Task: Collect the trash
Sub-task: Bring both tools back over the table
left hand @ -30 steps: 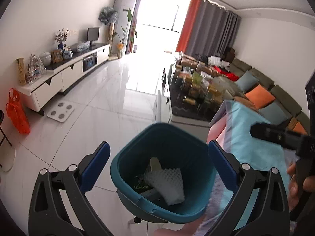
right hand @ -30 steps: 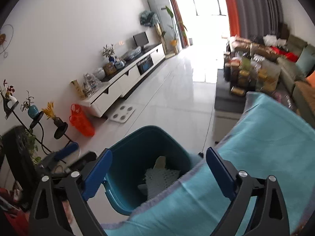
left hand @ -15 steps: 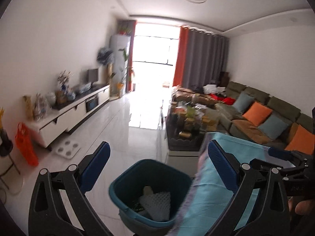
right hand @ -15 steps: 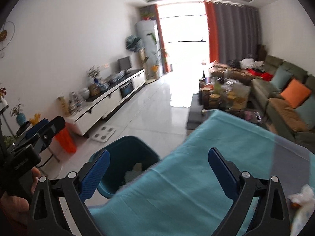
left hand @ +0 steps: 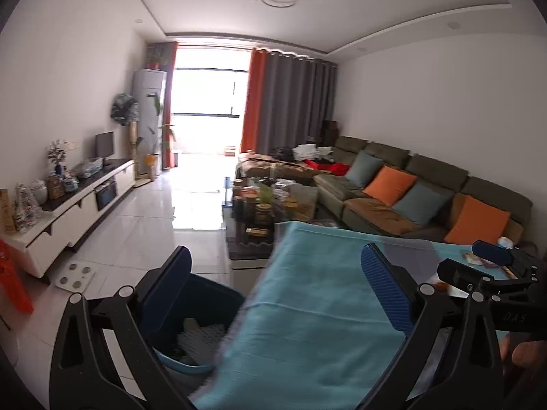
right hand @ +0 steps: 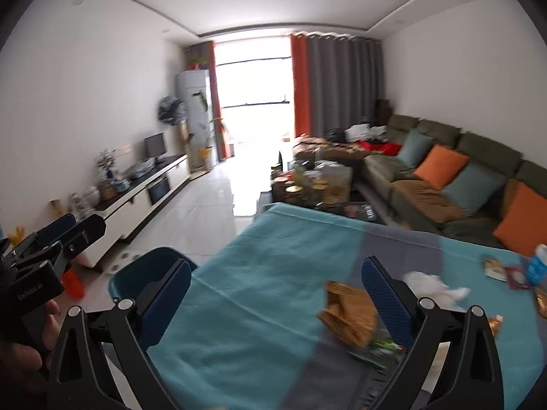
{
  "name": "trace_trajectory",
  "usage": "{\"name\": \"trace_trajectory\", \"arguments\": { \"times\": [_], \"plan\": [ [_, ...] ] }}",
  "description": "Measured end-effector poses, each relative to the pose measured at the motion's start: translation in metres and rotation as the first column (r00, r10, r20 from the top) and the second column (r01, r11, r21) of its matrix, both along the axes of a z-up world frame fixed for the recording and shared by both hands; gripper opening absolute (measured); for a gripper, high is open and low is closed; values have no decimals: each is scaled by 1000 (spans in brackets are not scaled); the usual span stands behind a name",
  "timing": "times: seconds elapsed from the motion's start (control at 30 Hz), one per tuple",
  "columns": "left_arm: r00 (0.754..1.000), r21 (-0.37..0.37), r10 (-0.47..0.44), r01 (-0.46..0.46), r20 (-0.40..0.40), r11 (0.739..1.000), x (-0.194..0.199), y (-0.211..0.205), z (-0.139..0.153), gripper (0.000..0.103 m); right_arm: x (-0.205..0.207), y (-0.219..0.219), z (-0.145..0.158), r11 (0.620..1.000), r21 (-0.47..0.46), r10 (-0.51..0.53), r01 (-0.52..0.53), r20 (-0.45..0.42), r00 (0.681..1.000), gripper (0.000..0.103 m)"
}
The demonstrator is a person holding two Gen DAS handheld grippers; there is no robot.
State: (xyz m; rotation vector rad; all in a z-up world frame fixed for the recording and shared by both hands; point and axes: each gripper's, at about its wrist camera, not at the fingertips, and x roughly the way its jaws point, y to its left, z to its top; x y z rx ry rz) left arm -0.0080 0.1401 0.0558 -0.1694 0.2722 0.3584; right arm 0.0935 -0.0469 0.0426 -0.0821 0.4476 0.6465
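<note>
Both pairs of tongs stand wide apart and carry nothing: the left tongs (left hand: pixel 275 294) hang over the seam between the teal bin (left hand: pixel 205 311) and the cloth-covered tabletop (left hand: pixel 307 324), while the right tongs (right hand: pixel 273 294) face the litter still to be collected. That litter lies at about 3 to 4 o'clock in the right view: a crumpled brown wrapper (right hand: pixel 348 311) just beside the right finger, a white tissue wad (right hand: pixel 434 285) beyond it, and smaller packets (right hand: pixel 502 268) near the far edge. The likeliest mishap, I judge, is a pad catching the loose cloth along with the wrapper, dragging it and spilling the pieces to the floor; a thin wrapper may also slip from a shallow pinch. The bin sits low at 7 o'clock, off the tabletop's edge, so a release made early could miss it. Motion blur smears the wrapper and the greenish scrap under it, so I cannot tell what that is; the bin's contents are mostly hidden behind the left finger and the cloth.
</note>
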Motion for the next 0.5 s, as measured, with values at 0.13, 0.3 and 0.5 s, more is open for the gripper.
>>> {"name": "trace_trajectory", "arguments": {
  "times": [0.13, 0.3, 0.5],
  "plan": [
    [997, -6, -70, 70, -10, 998, 5, -22, -3, 98, -16, -25, -5, 996, -8, -86, 87, 22, 996, 96],
    [983, -7, -181, 181, -16, 984, 11, -48, -7, 98, -27, -62, -14, 982, -10, -187, 187, 41, 982, 96],
    [970, 5, -245, 245, -9, 970, 10, -70, -12, 98, -38, -97, -23, 958, 3, -287, 287, 31, 957, 96]
  ]
}}
